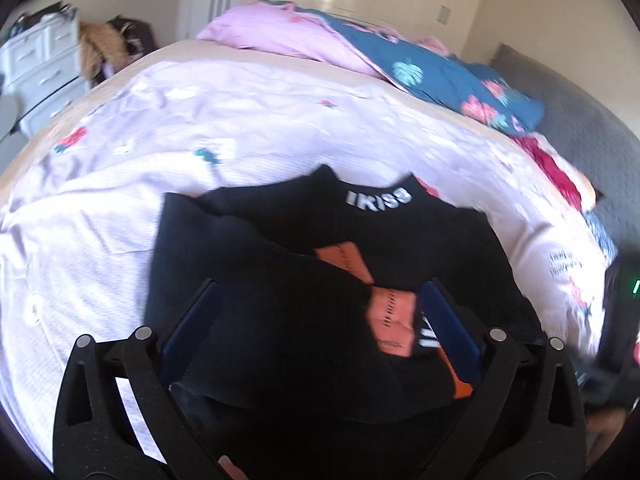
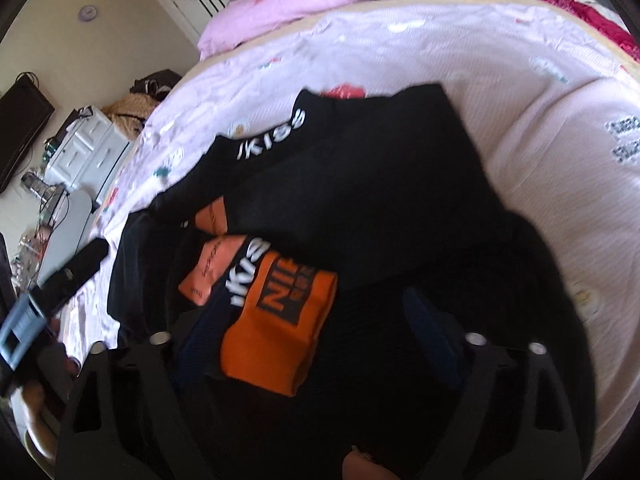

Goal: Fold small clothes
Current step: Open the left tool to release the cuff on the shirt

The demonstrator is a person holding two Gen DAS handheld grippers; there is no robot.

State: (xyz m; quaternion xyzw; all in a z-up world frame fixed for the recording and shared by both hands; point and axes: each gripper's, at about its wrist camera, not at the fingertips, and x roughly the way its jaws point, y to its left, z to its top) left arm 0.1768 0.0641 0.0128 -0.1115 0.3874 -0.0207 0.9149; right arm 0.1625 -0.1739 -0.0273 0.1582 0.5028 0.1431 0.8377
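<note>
- A black garment (image 1: 320, 240) with white lettering on its band lies on the bed (image 1: 200, 128), spread over the pale lilac sheet close to the bed's near edge and well short of the far edge.
- The garment is partly folded: black layers overlap, and orange panels (image 2: 272, 328) show among them, one with dark block lettering.
- Small salmon-orange tags (image 1: 390, 320) lie on the black cloth near the middle of the heap.
- The left tool (image 1: 320, 312) hovers low over the near part of the garment with its blue-padded fingers (image 1: 448, 320) spread wide; black cloth lies between them, but the pads press on nothing.
- The right tool (image 2: 312, 320) points down over the same heap, jaws apart with the orange panel lying between them; its right pad is dark and blurred, and no pinch on the fabric can be seen.
- In the right wrist view, the left tool's black body (image 2: 76, 272) enters from the bed's left edge, beside the garment.
- A pink and teal flowered quilt (image 1: 420, 68) is bunched along the far edge of the bed.
- A red cloth (image 1: 556, 172) lies at the bed's far right corner.
- White drawers (image 1: 36, 60) stand beyond the bed's left edge.
</note>
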